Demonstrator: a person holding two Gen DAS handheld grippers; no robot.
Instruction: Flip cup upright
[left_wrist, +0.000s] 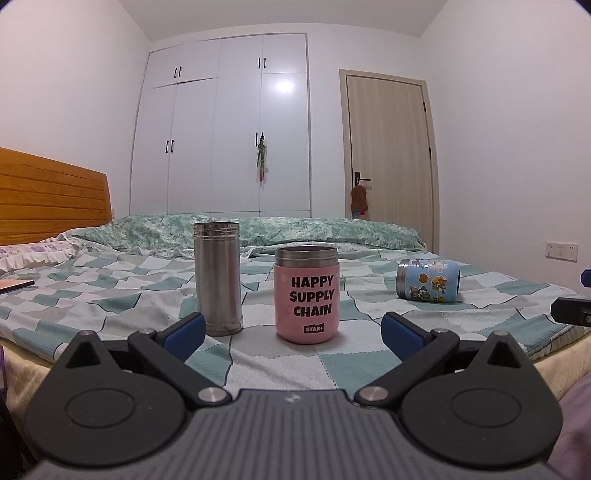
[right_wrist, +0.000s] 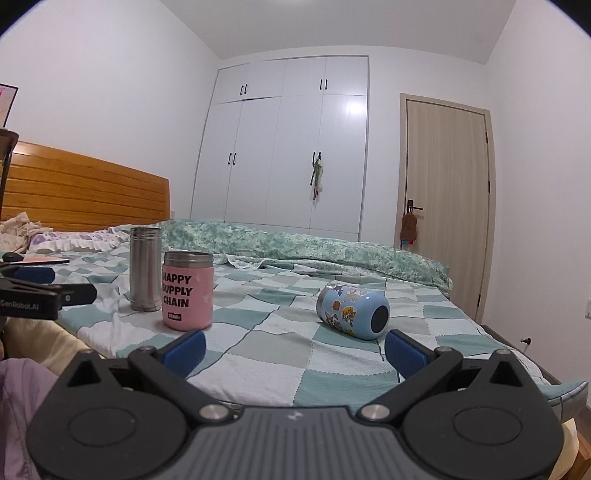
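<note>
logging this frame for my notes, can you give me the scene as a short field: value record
surface: bed with checked cover
cup to flip: blue cartoon cup, lying on its side
upright: pink cup, steel flask
left hand-held gripper: open, empty, facing pink cup
right hand-held gripper: open, empty, short of blue cup

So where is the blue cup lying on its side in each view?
Left wrist view: blue cup lies at the right, well right of the pink cup.
Right wrist view: blue cup lies right of center, just beyond the right claw.
Shared landmark: the pink cup.
</note>
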